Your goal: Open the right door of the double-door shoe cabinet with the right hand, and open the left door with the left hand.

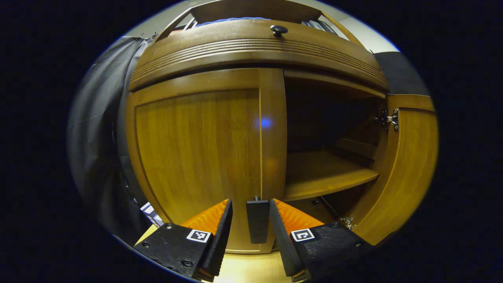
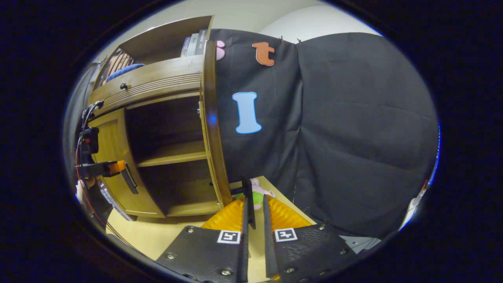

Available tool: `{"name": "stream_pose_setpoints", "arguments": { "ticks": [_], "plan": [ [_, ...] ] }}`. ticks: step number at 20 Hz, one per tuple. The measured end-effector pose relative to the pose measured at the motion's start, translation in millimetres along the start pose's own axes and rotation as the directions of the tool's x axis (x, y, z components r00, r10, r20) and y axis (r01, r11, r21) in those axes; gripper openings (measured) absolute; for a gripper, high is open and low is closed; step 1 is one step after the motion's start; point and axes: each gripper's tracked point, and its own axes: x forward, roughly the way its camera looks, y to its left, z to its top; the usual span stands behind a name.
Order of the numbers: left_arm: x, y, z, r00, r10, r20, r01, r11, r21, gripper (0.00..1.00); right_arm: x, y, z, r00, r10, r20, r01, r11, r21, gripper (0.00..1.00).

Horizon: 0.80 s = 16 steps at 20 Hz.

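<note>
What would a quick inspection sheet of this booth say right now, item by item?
Surface: pale wooden floor, bare by the cabinet.
Job's things: shoe cabinet's right door swung open; left door closed, its handle between the left gripper's fingers.
Clutter: plush toy behind the open door; books on top.
Grippers: left gripper open around the handle; right gripper at the right door's handle, grip unclear.
Cables: red cable by the left gripper.
Surroundings: black cloth wall.

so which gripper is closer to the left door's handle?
Left. The left gripper has its fingers on either side of the left door's handle; the right gripper is over at the open right door, by that door's handle.
</note>
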Motion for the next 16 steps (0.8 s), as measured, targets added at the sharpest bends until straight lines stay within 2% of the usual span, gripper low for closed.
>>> {"name": "stream_pose_setpoints", "arguments": {
  "ticks": [1,3,5,13,16],
  "plan": [
    [2.7,-1.4,-1.1,1.000,-0.004,-0.005,0.004,1.000,0.001,0.59,-0.2,0.3,-0.2,1.000,0.001,-0.003,-0.001,1.000,0.002,0.17],
    [10.3,-6.4,-1.4,1.000,-0.015,-0.008,0.015,1.000,-0.011,0.45,-1.4,1.1,-2.2,1.000,0.001,-0.011,-0.001,1.000,-0.002,0.17],
    [12.6,-6.9,-1.0,1.000,-0.020,-0.007,0.020,0.999,-0.035,0.36,-4.3,2.0,-4.9,1.000,0.000,-0.017,0.000,1.000,-0.010,0.17],
    [8.1,-7.7,-1.8,0.998,-0.064,-0.006,0.064,0.995,-0.072,0.34,-15.2,5.9,-8.0,1.000,0.009,-0.023,-0.010,1.000,-0.020,0.17],
    [-2.4,-5.4,-4.4,0.997,-0.082,-0.008,0.081,0.992,-0.096,0.36,-19.3,10.0,-8.6,0.999,0.023,-0.022,-0.024,0.999,-0.022,0.17]
  ]
}}
